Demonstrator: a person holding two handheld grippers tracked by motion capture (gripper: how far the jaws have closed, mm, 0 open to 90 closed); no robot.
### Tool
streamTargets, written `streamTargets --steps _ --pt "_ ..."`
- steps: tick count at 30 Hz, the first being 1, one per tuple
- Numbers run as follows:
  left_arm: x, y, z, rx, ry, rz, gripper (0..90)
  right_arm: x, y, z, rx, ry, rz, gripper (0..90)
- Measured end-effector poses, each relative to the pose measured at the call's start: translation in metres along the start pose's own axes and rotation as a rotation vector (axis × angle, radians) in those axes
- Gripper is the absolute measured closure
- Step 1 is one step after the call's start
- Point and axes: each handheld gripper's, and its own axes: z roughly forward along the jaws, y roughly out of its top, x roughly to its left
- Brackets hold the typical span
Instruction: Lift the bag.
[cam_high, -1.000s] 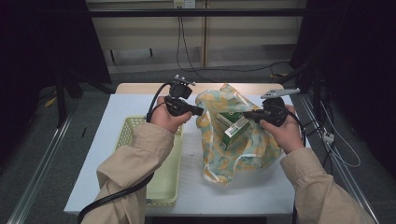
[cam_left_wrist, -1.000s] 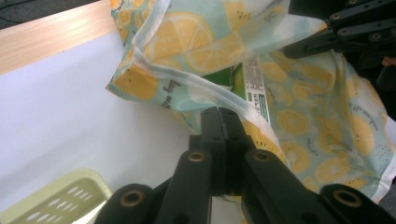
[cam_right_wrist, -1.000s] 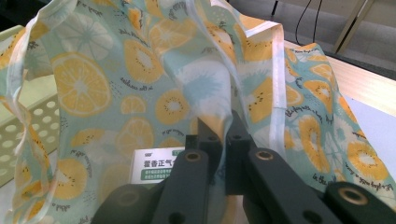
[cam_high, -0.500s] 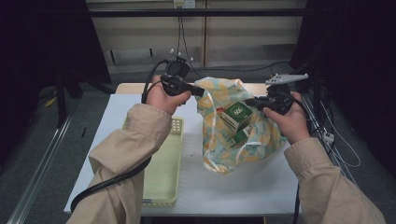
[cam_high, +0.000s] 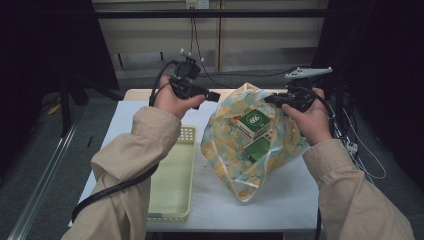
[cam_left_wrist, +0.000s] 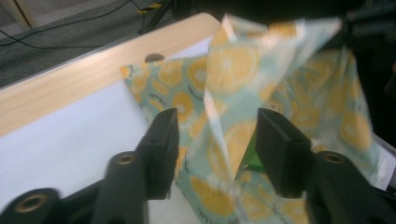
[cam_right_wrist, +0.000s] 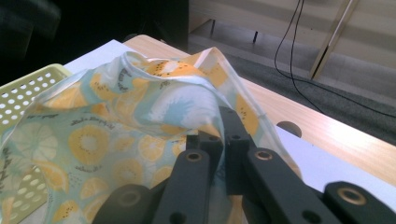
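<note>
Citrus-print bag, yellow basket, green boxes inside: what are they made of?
Bag: thin, see-through plastic film, glossy; it creases sharply and the boxes show through it.
Basket: moulded plastic, pale yellow, matte; its wall has a regular grid of holes.
Boxes: likely printed cardboard, with crisp edges and flat faces; hard to confirm through the film.

High view: dim room, black at both sides, while the tabletop (cam_high: 280, 195) catches soft light from above and reads pale and even, no glare. A faint shadow sits under the bag (cam_high: 250, 145) toward the tabletop's near edge. Left gripper view: the bag's raised fold is smeared with blur and washed out near the top; the wooden far edge of the tabletop is soft too. Right gripper view: sharper and brighter, the top left corner black, the close black metal slightly out of focus.
</note>
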Motion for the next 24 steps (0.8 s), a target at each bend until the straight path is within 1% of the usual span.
streamTargets --steps 2,4,5,6,7,8,9,11,12,13,14,15,17,18,19,20,21,22,23,24 --pt "-0.003 -0.013 0.007 0.004 0.006 -0.007 29.7 -0.003 -0.002 0.002 0.007 -0.012 0.004 89.7" --pt "-0.006 -0.024 0.013 0.022 -0.009 0.013 27.2 -0.005 -0.004 0.004 0.019 -0.017 0.002 89.7" --pt "-0.008 -0.03 0.016 0.028 -0.012 0.006 23.8 -0.005 -0.004 0.006 0.024 -0.023 -0.002 89.7" --pt "-0.009 -0.035 0.019 0.041 -0.005 0.015 19.3 -0.005 -0.005 0.007 0.027 -0.024 -0.002 89.7" --pt "-0.011 -0.041 0.022 0.054 -0.007 0.024 16.7 -0.005 -0.006 0.009 0.027 -0.023 0.0 89.7" --pt "-0.013 -0.047 0.026 0.067 -0.003 0.031 17.6 -0.005 -0.006 0.01 0.025 -0.027 0.003 89.7" --pt "-0.013 -0.054 0.029 0.082 -0.01 0.037 17.6 -0.005 -0.007 0.011 0.027 -0.029 0.001 89.7" --pt "-0.011 -0.068 0.039 0.12 -0.019 0.02 16.8 -0.006 -0.007 0.012 0.025 -0.032 0.006 89.7" --pt "-0.011 -0.075 0.044 0.139 -0.031 0.006 16.8 -0.006 -0.007 0.013 0.023 -0.035 0.009 89.7" --pt "-0.009 -0.081 0.048 0.172 -0.037 0.006 18.7 -0.007 -0.007 0.013 0.02 -0.037 0.008 89.7" --pt "-0.008 -0.086 0.052 0.185 -0.044 -0.008 22.2 -0.007 -0.007 0.013 0.017 -0.036 0.009 89.7" --pt "-0.007 -0.091 0.056 0.195 -0.054 -0.023 27.7 -0.007 -0.007 0.013 0.016 -0.036 0.008 89.7" --pt "-0.006 -0.095 0.059 0.218 -0.069 -0.05 50.3 -0.008 -0.008 0.013 0.016 -0.039 0.012 89.7" --pt "-0.005 -0.094 0.059 0.243 -0.079 -0.027 66.0 -0.009 -0.009 0.013 0.015 -0.039 0.01 89.7" --pt "-0.005 -0.092 0.057 0.248 -0.088 -0.026 82.5 -0.01 -0.009 0.013 0.015 -0.041 0.01 89.8" --pt "-0.005 -0.088 0.054 0.247 -0.089 -0.039 89.7 -0.01 -0.009 0.012 0.016 -0.042 0.015 89.7" --pt "-0.004 -0.083 0.049 0.246 -0.093 -0.038 90.0 -0.011 -0.01 0.011 0.015 -0.04 0.017 89.7" --pt "-0.003 -0.076 0.042 0.23 -0.101 -0.05 90.0 -0.011 -0.009 0.009 0.01 -0.038 0.017 89.8" --pt "-0.002 -0.068 0.035 0.207 -0.115 -0.067 90.0 -0.011 -0.009 0.007 0.002 -0.032 0.021 89.8" --pt "-0.001 -0.059 0.028 0.182 -0.115 -0.074 90.0 -0.011 -0.007 0.005 -0.007 -0.024 0.026 89.8"
